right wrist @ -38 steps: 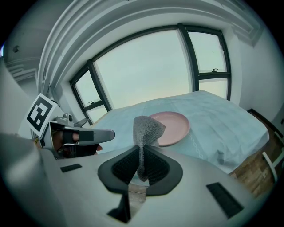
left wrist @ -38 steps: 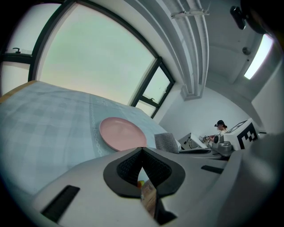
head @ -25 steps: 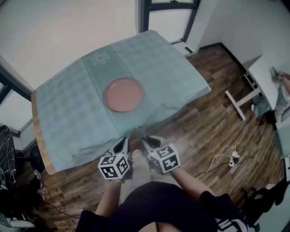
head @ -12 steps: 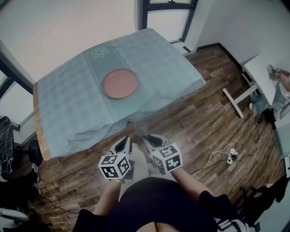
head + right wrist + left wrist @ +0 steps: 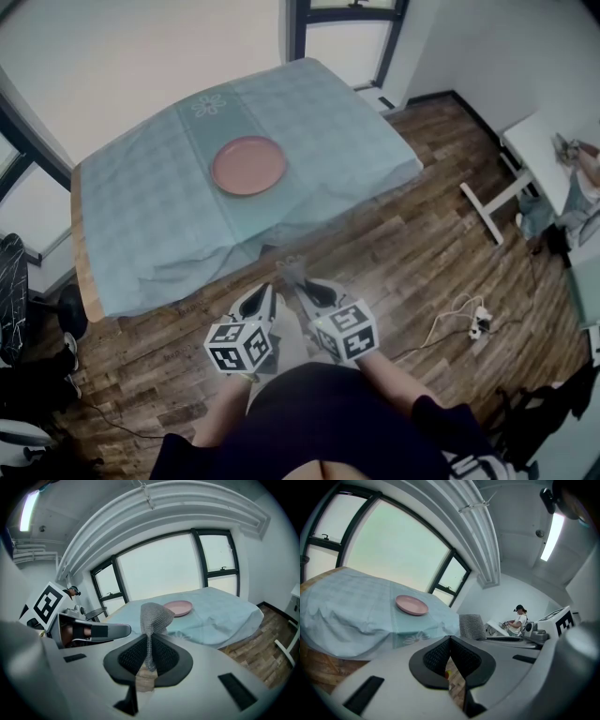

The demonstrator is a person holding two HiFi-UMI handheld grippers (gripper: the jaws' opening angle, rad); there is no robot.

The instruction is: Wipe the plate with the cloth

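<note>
A pink plate point(image 5: 248, 165) lies near the middle of a table covered by a pale blue checked cloth point(image 5: 141, 225); it also shows as the plate point(image 5: 412, 605) and the plate point(image 5: 178, 607) in the gripper views. My right gripper point(image 5: 302, 282) is shut on a grey mesh cloth point(image 5: 154, 617), which sticks up past its tips. My left gripper point(image 5: 259, 298) is shut with nothing in it. Both hang over the wooden floor, well short of the table's near edge.
The grey cloth point(image 5: 472, 626) shows to the right in the left gripper view. A white desk leg point(image 5: 497, 206) and a power strip with cable point(image 5: 480, 325) lie on the floor at right. A dark chair point(image 5: 14, 309) stands at left. A person point(image 5: 516, 620) sits far off.
The table and plate have drawn slightly farther up in the head view as I stepped back. Both grippers stay close together in front of my body, the cloth still held.
</note>
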